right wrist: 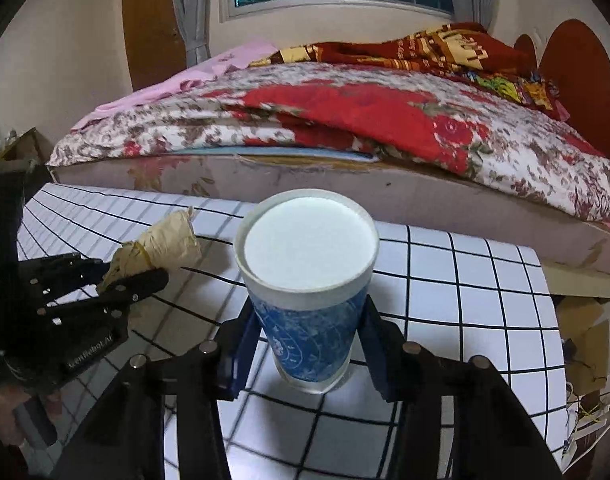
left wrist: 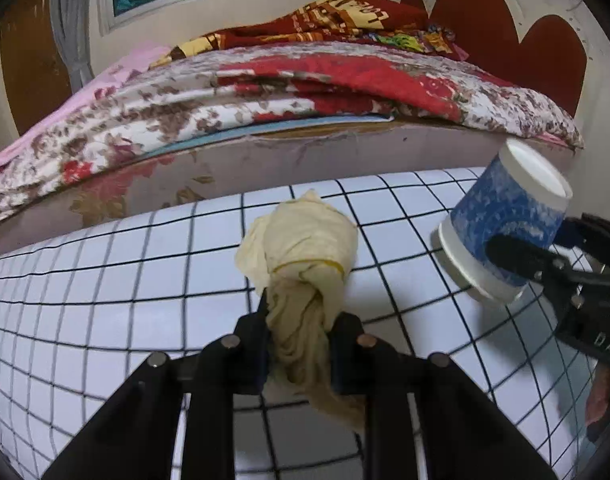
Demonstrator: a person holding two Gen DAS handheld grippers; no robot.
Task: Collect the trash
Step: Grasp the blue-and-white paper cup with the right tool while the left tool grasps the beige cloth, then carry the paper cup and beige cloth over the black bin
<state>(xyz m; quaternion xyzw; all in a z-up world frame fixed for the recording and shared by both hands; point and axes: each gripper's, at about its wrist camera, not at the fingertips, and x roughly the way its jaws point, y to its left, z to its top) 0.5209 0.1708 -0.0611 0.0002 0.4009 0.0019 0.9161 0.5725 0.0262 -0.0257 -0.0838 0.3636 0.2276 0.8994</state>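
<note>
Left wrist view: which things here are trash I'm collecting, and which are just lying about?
Job:
- tied beige bag, pinched in the left gripper
- blue paper cup, held by the right gripper

Just there:
- checked table cover
- floral blanket
- cardboard box

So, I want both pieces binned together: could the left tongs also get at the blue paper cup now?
Probably not: the left tongs are shut on the tied beige wrapper, and the right tongs grip the blue paper cup.

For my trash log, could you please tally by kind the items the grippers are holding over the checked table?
Blue-and-white paper cup: 1
Crumpled beige paper wad with a rubber band: 1
Total: 2
</note>
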